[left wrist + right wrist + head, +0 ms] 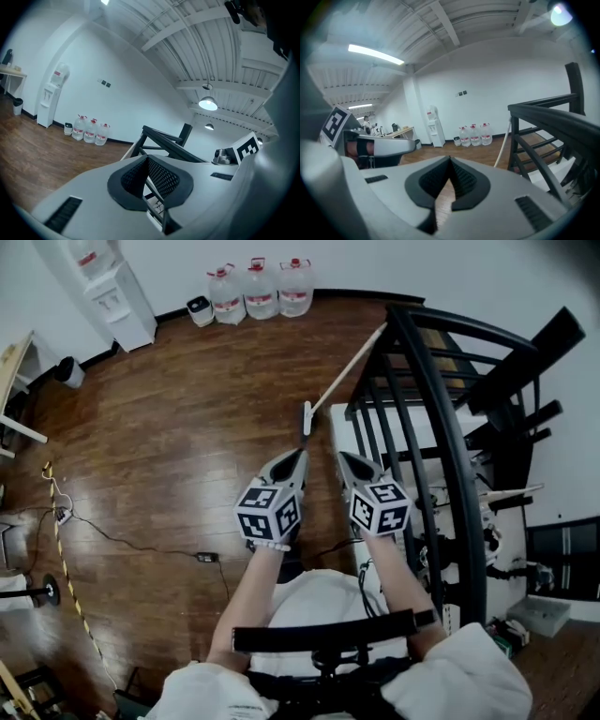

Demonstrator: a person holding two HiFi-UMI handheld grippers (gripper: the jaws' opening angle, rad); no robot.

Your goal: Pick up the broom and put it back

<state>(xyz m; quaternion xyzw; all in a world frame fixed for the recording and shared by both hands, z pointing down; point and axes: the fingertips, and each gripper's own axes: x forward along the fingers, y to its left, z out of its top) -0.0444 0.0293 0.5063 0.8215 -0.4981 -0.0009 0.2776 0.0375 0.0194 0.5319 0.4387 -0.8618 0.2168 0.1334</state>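
Note:
The broom leans with its pale handle against the black stair railing, its dark head on the wooden floor. In the right gripper view the broom handle shows as a pale stick beside the railing. My left gripper and right gripper are held side by side just short of the broom head, both pointing toward it. The left gripper is shut with nothing between its pads. The right gripper is also shut and empty.
A black staircase fills the right side. Three water bottles and a white water dispenser stand along the far wall, with a small bin at the left. A cable runs across the wooden floor.

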